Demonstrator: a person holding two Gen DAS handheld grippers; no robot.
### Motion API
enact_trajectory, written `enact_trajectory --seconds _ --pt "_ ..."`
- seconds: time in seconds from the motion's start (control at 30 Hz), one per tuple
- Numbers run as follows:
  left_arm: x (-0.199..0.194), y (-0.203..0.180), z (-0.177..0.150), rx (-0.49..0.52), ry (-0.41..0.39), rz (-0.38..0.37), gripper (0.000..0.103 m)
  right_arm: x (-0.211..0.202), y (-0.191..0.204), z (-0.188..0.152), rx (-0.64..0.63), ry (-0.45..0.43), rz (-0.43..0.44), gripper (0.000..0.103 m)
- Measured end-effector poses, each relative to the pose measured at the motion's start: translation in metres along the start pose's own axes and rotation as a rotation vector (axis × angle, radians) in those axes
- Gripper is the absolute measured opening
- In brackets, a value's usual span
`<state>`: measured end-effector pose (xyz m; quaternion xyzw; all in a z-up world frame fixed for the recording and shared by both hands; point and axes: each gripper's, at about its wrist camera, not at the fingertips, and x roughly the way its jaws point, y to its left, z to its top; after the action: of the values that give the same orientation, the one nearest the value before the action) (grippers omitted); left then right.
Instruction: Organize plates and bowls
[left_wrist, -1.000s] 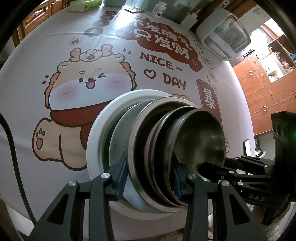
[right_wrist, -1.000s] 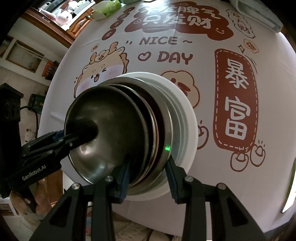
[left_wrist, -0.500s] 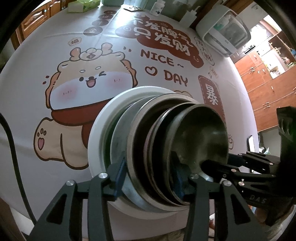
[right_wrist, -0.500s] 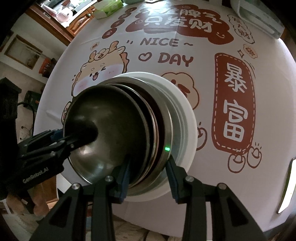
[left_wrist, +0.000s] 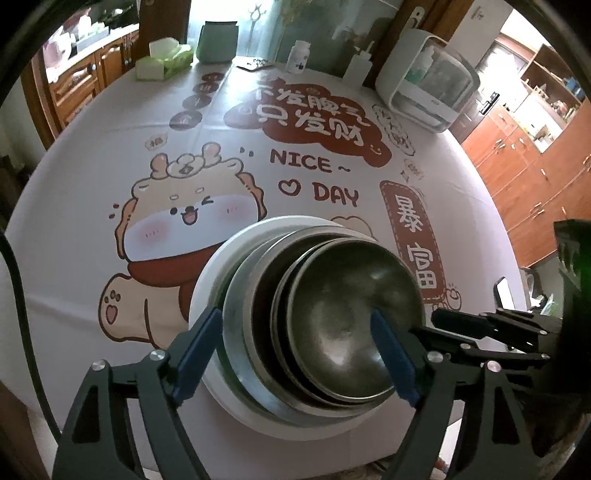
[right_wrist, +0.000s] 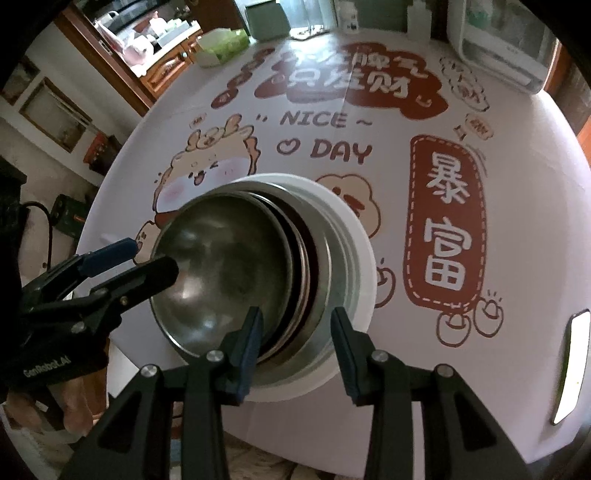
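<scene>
Now the left gripper (left_wrist: 295, 354) and right gripper (right_wrist: 295, 343) are spread wide, the stack (left_wrist: 332, 314) released onto the table (left_wrist: 92, 184); stacking looks finished.

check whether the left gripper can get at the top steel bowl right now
Probably yes. The left gripper is open with the top steel bowl between its fingers, nothing covering it; only the right gripper at its rim might crowd it.
</scene>
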<state>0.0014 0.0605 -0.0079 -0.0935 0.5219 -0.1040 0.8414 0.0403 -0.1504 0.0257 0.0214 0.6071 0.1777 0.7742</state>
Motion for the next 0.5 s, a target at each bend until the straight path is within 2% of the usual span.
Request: enact_trajectory --seconds 0.23,0.5 --pt "-0.015 -0.022 -0.003 0.034 -0.043 0.013 0.083 -0.028 -0.009 -0.017 0.018 -0.099 -0.028 0.039" --pt "-0.040 -0.059 -0.009 0.076 -0.146 0.054 0.089 -0.060 -0.026 -0.038 0.060 -0.220 -0.059 0.039"
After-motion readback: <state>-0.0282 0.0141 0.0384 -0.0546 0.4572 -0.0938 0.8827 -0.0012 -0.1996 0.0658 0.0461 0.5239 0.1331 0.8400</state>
